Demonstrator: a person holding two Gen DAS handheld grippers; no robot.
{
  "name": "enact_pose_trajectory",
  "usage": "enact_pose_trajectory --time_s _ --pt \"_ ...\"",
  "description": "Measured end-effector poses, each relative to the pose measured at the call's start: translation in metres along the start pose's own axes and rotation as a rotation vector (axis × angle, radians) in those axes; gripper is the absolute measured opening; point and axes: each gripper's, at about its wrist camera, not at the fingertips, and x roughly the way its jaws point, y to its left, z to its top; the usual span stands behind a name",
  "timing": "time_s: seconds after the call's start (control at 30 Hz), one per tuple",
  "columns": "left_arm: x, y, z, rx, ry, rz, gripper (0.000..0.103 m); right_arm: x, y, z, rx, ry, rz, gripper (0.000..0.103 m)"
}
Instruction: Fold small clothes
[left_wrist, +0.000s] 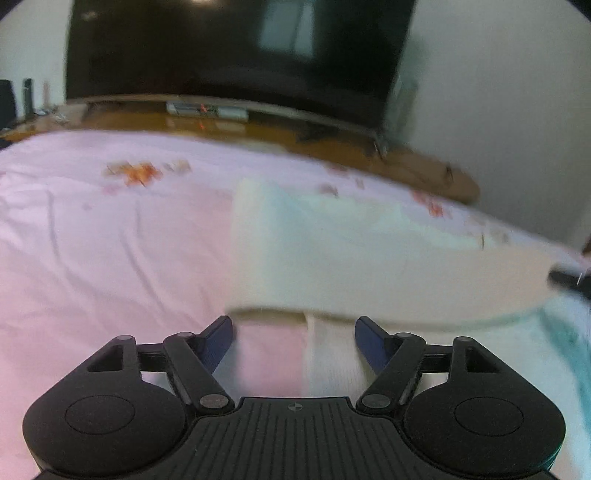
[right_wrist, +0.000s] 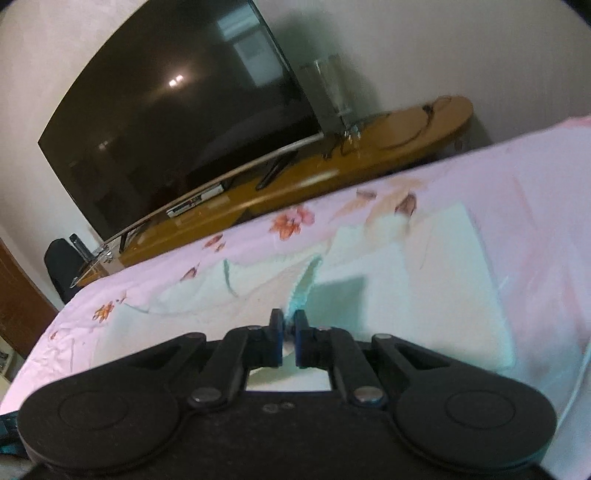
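Observation:
A small pale mint and cream garment (left_wrist: 369, 254) lies on the pink floral bedsheet (left_wrist: 110, 240). In the left wrist view my left gripper (left_wrist: 293, 332) is open and empty, just above the garment's near left corner and a white strip of cloth. In the right wrist view my right gripper (right_wrist: 289, 325) is shut on a teal-trimmed edge of the garment (right_wrist: 304, 291) and lifts it off the rest of the garment (right_wrist: 424, 280). The view is blurred.
A large dark TV (right_wrist: 177, 122) stands on a long wooden stand (right_wrist: 314, 181) beyond the bed's far edge. A glass vase (right_wrist: 328, 88) stands beside the TV. A dark object (left_wrist: 565, 278) shows at the right edge of the left wrist view.

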Motion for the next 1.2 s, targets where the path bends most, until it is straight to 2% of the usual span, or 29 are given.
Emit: enact_pose_trajectory --time_s 0.1,0.23,0.33,0.6,0.77,0.97,1.1,1.13,1.2 --pt "0.001 -0.009 -0.004 0.061 -0.019 0.041 0.069 -0.008 -0.005 0.009 -0.004 -0.036 -0.020 0.007" --pt "-0.001 0.008 0.002 -0.037 -0.027 0.016 0.051 -0.023 -0.020 0.016 0.004 -0.074 -0.057 0.007" --pt "0.001 0.009 0.004 -0.016 -0.022 0.030 0.045 -0.029 -0.036 0.017 0.028 -0.075 -0.080 0.007" --pt "0.003 0.010 0.002 0.002 -0.022 0.029 0.039 -0.035 -0.056 0.005 0.062 -0.071 -0.144 0.007" --pt "0.004 0.013 0.006 -0.022 -0.011 0.025 0.036 -0.024 -0.061 -0.005 0.035 0.013 -0.190 0.007" --pt "0.005 0.014 0.007 -0.007 -0.003 0.015 0.036 -0.029 -0.061 -0.009 0.038 -0.013 -0.201 0.007" --pt "0.003 0.015 0.010 0.033 0.015 0.006 0.037 -0.015 -0.065 -0.019 0.023 0.050 -0.261 0.007" --pt "-0.002 0.020 0.012 0.029 0.020 -0.003 0.037 -0.017 -0.065 -0.019 0.022 0.037 -0.263 0.008" --pt "-0.020 0.030 0.015 0.021 -0.052 0.007 0.038 -0.026 -0.064 -0.015 0.029 -0.006 -0.275 0.018"
